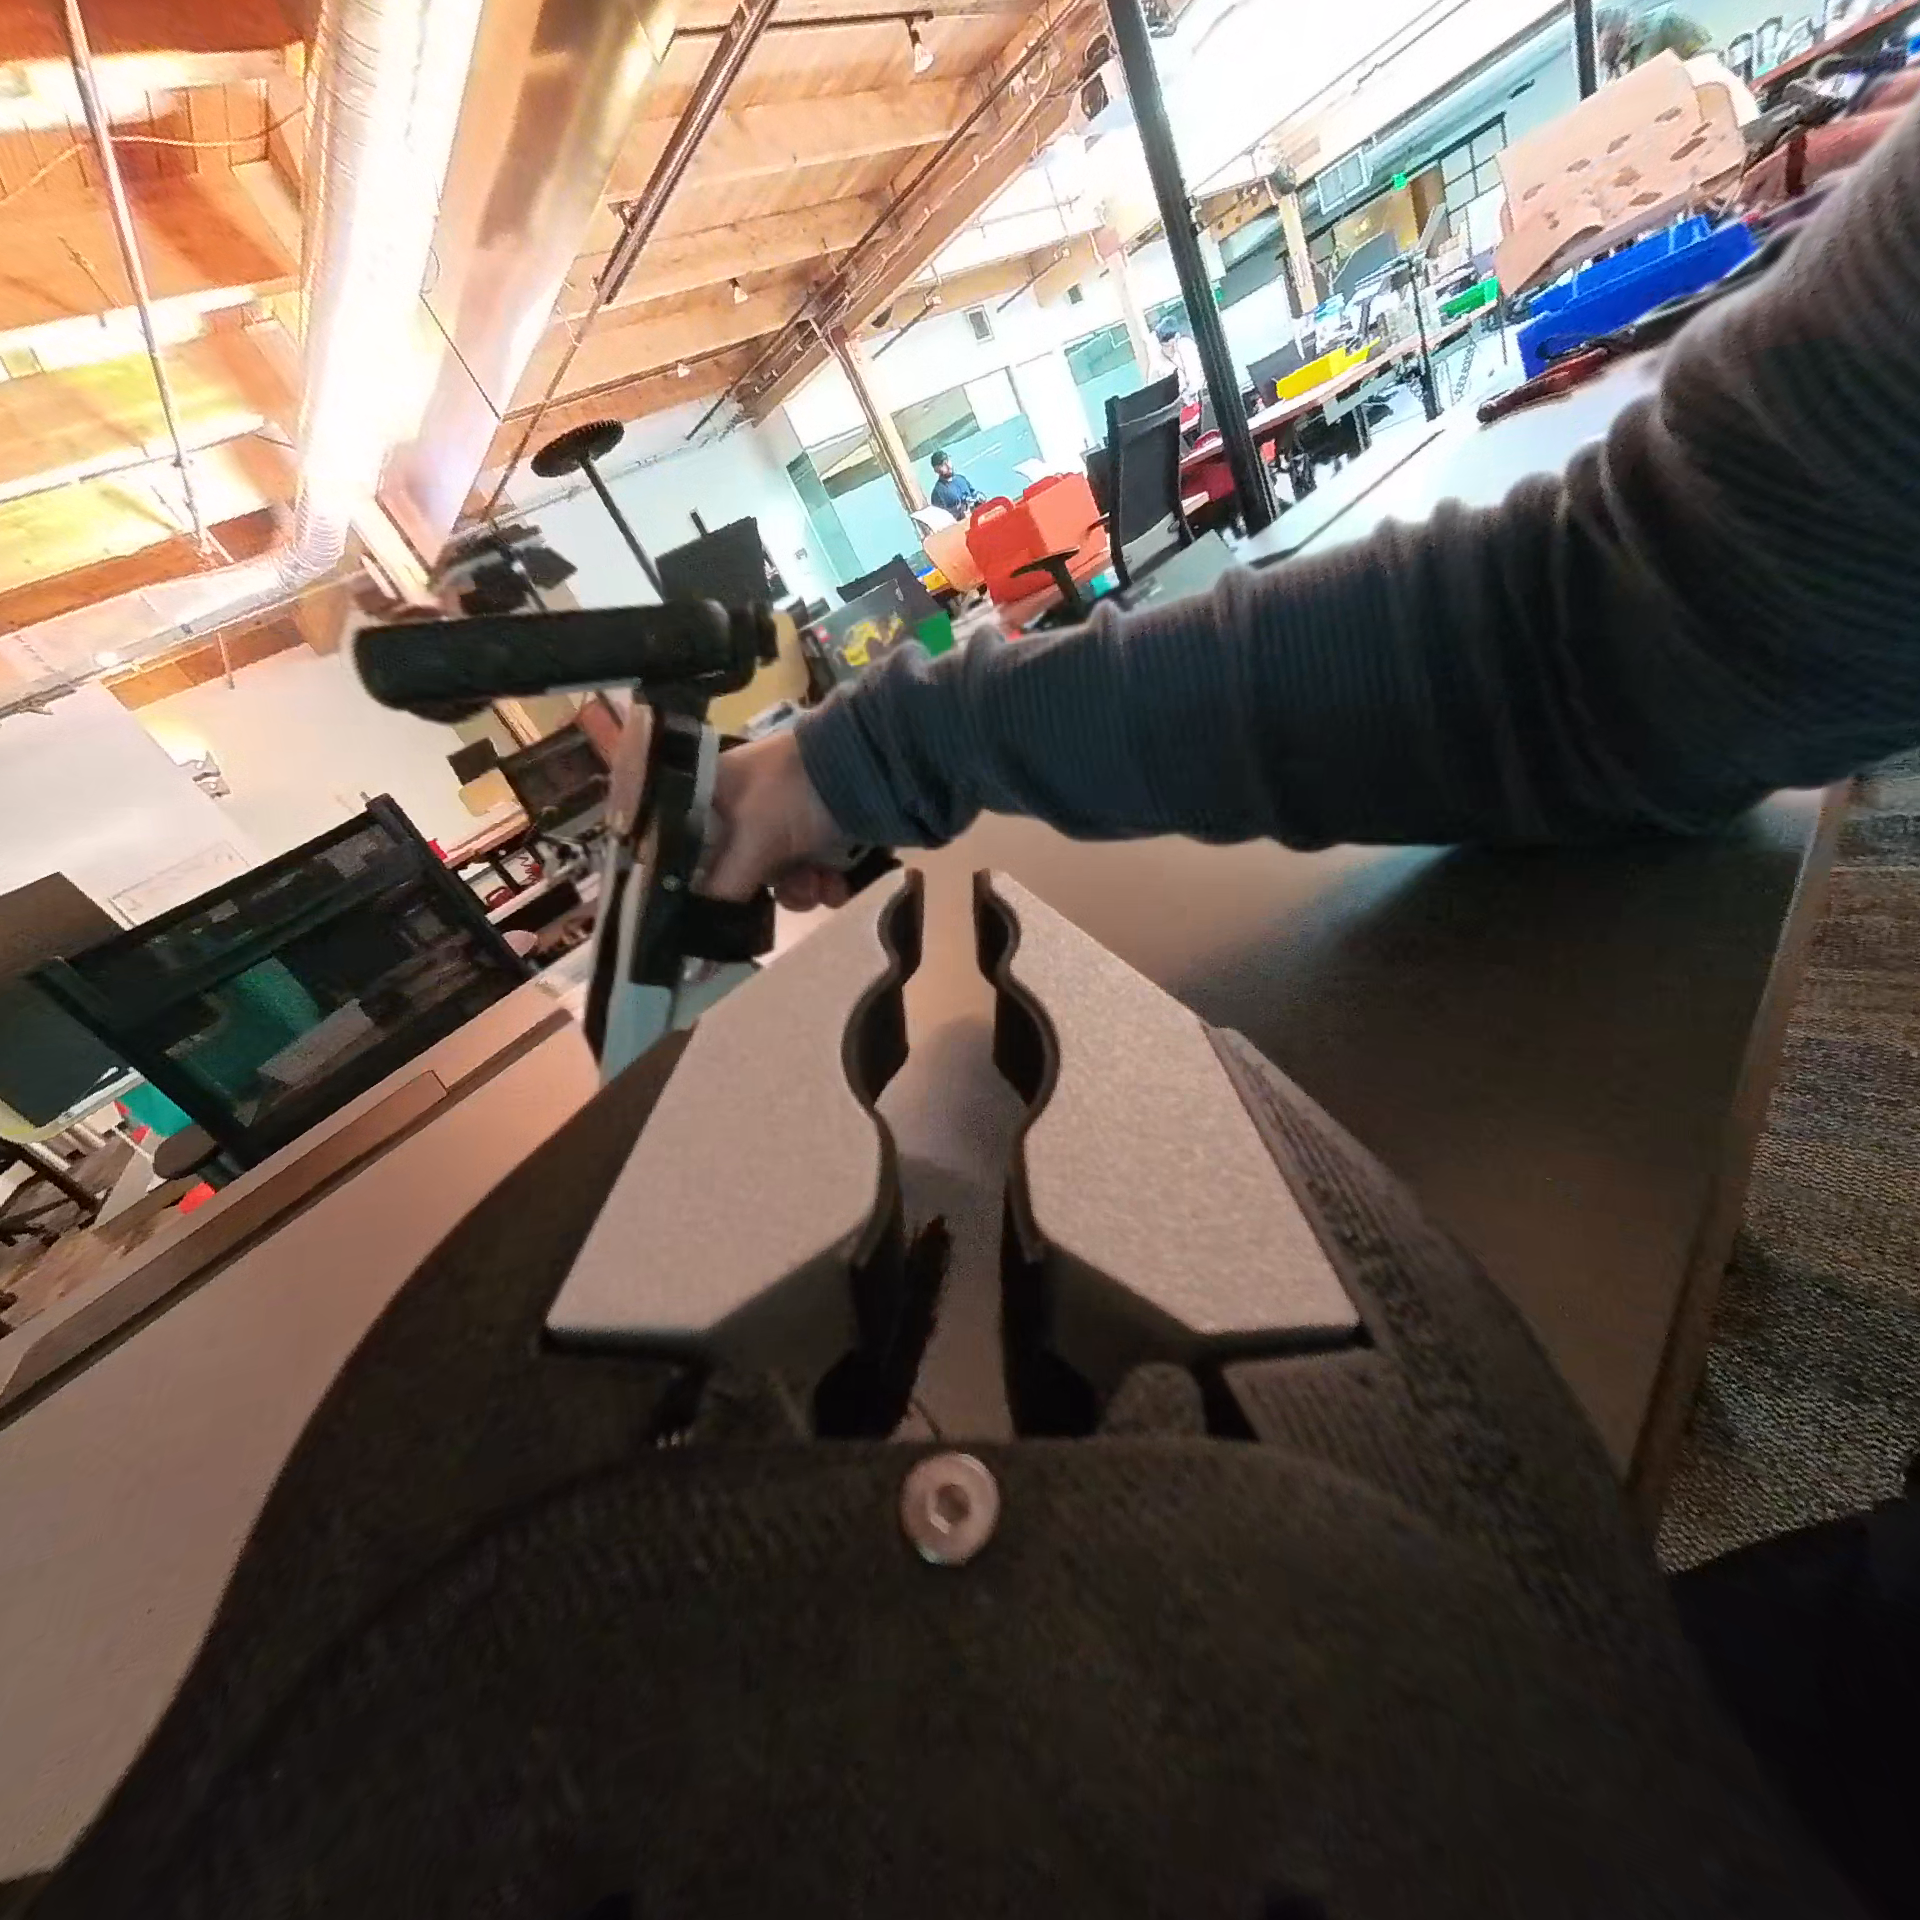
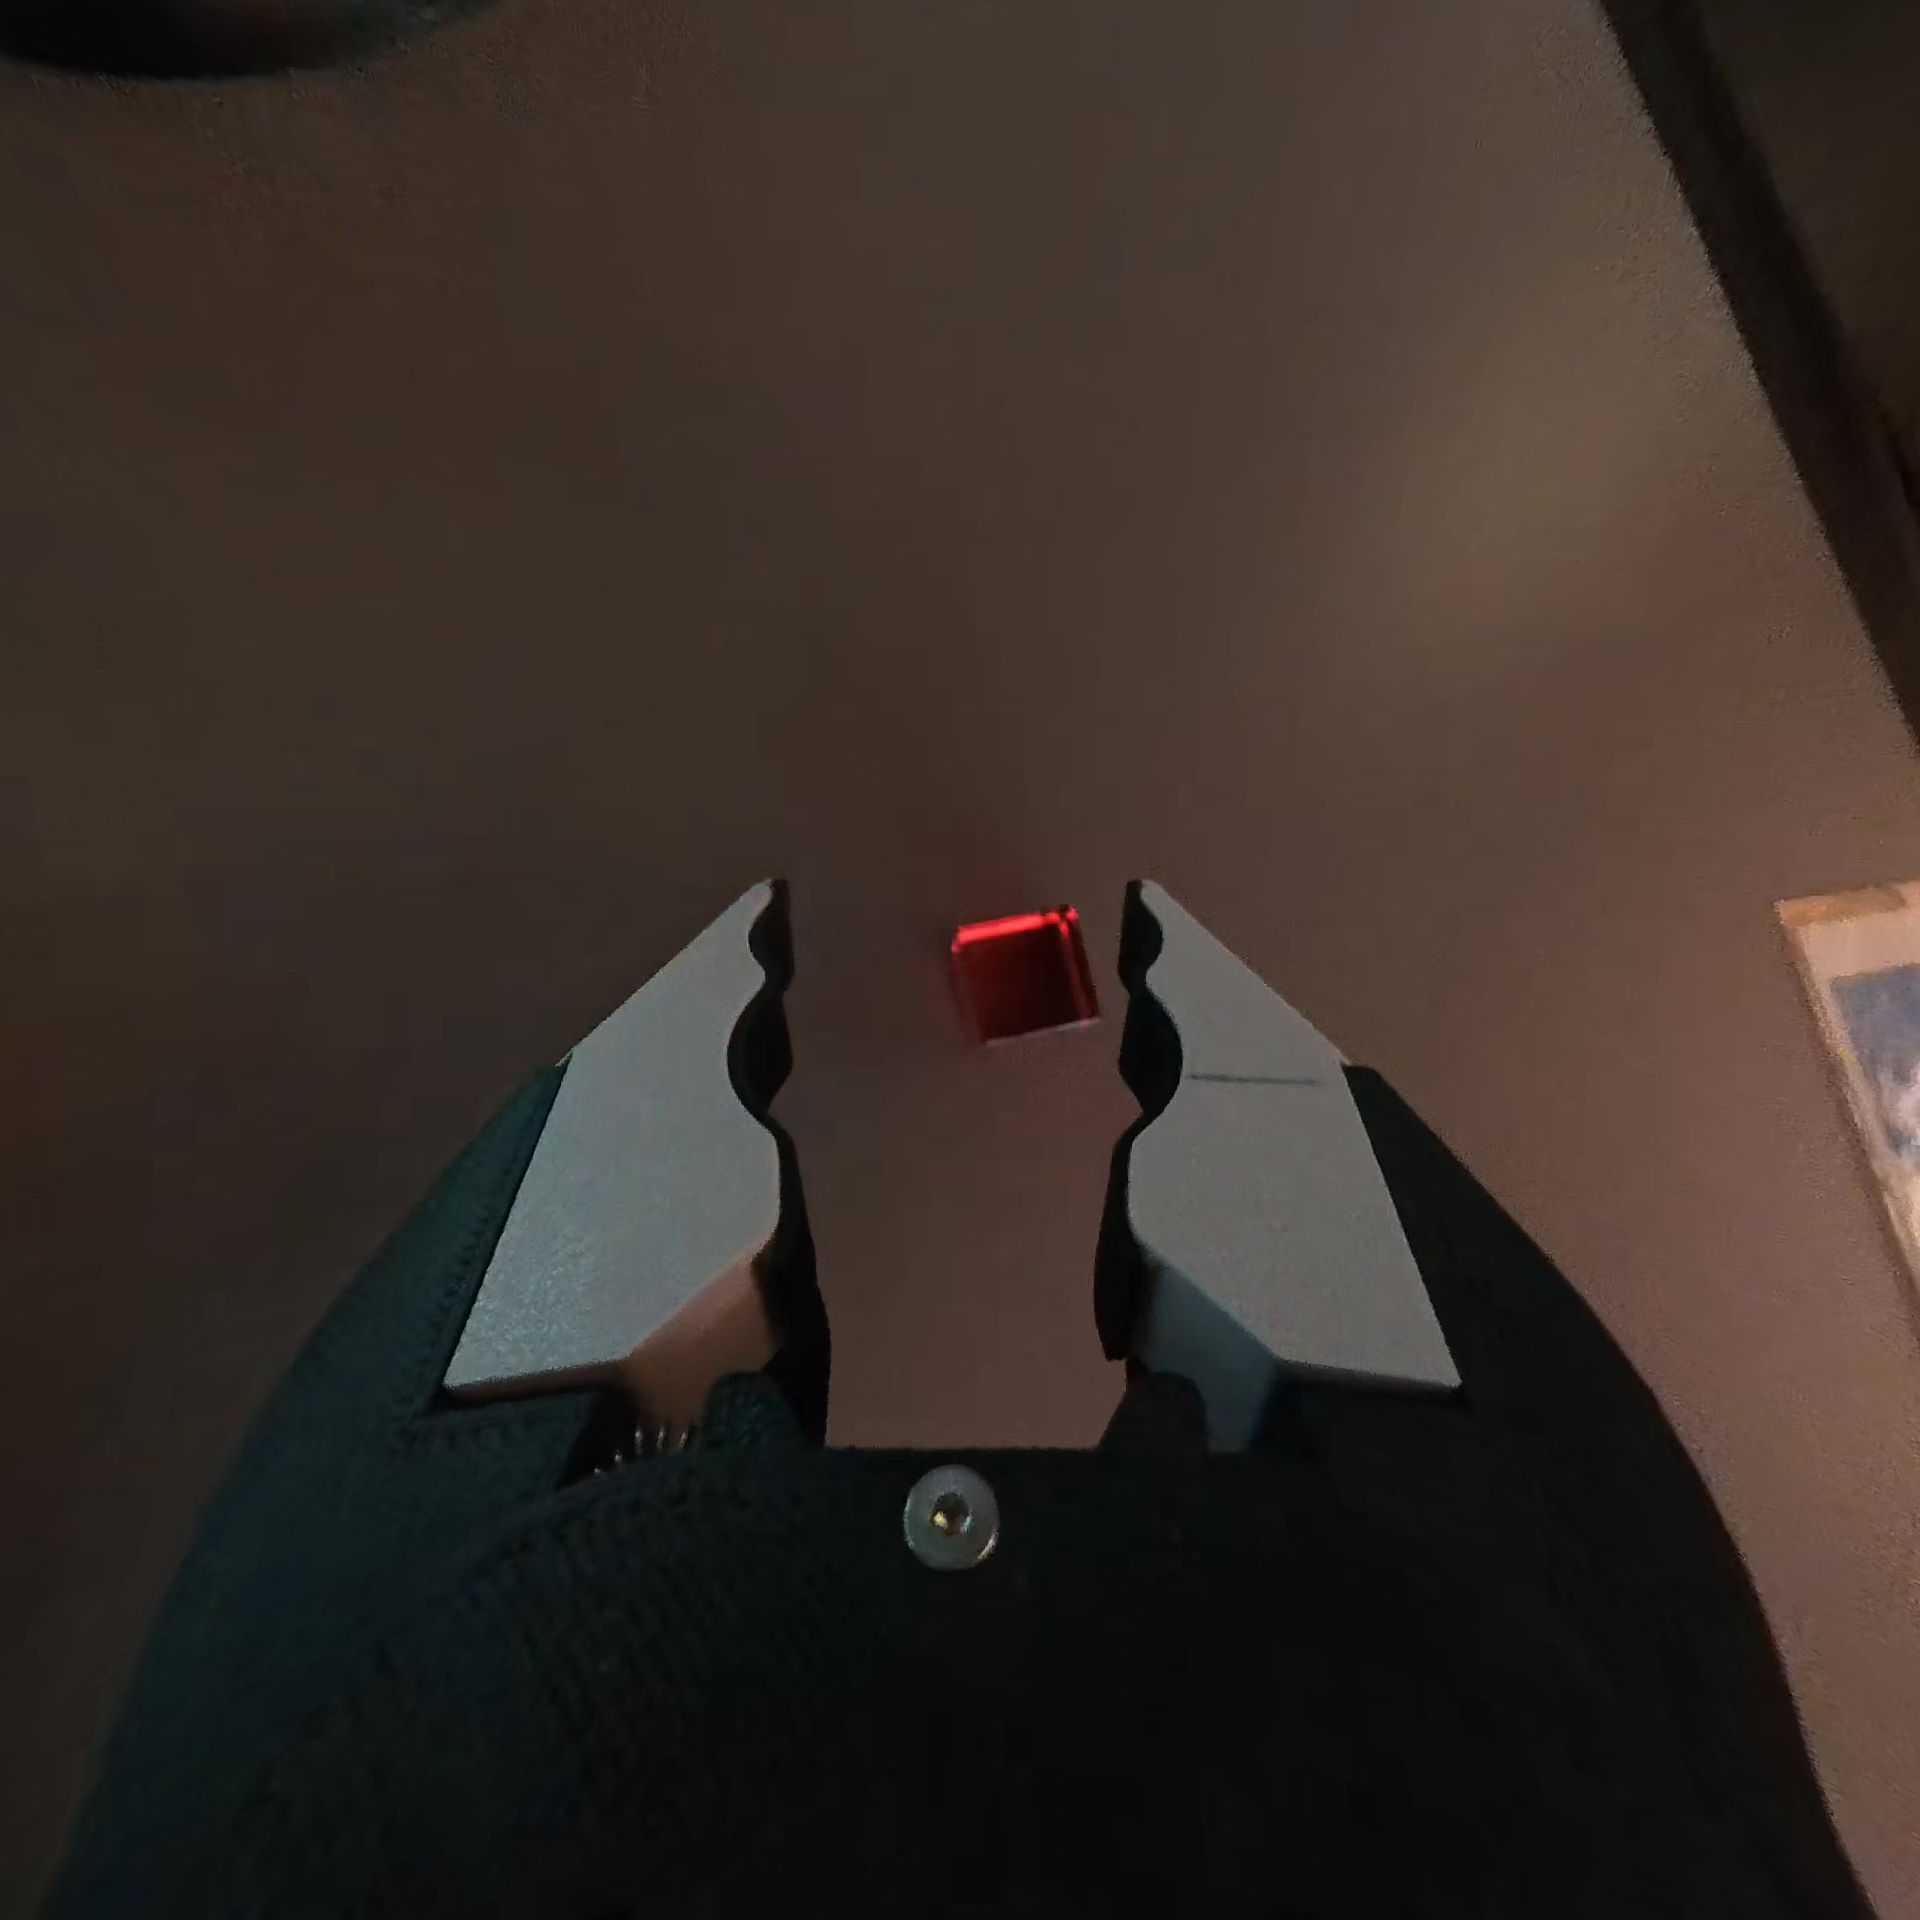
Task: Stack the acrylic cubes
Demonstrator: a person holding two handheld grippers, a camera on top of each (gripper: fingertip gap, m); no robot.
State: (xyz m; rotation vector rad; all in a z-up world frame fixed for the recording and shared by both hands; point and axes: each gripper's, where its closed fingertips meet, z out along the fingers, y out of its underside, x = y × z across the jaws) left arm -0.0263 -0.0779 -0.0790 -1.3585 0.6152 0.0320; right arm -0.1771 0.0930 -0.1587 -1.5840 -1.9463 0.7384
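Looking down the right gripper, its grey wavy-edged jaws are spread wide with nothing held; a small glossy translucent red cube sits on the smooth matte brown table between the tips, closer to the right pad, touching neither. My guess: squeezing off-centre could shove or spin that slick little block away. The left gripper has its jaws nearly together, a thin slit, nothing in them, hovering over the table. Farther off there's a grey ribbed sleeve and cluttered workshop.
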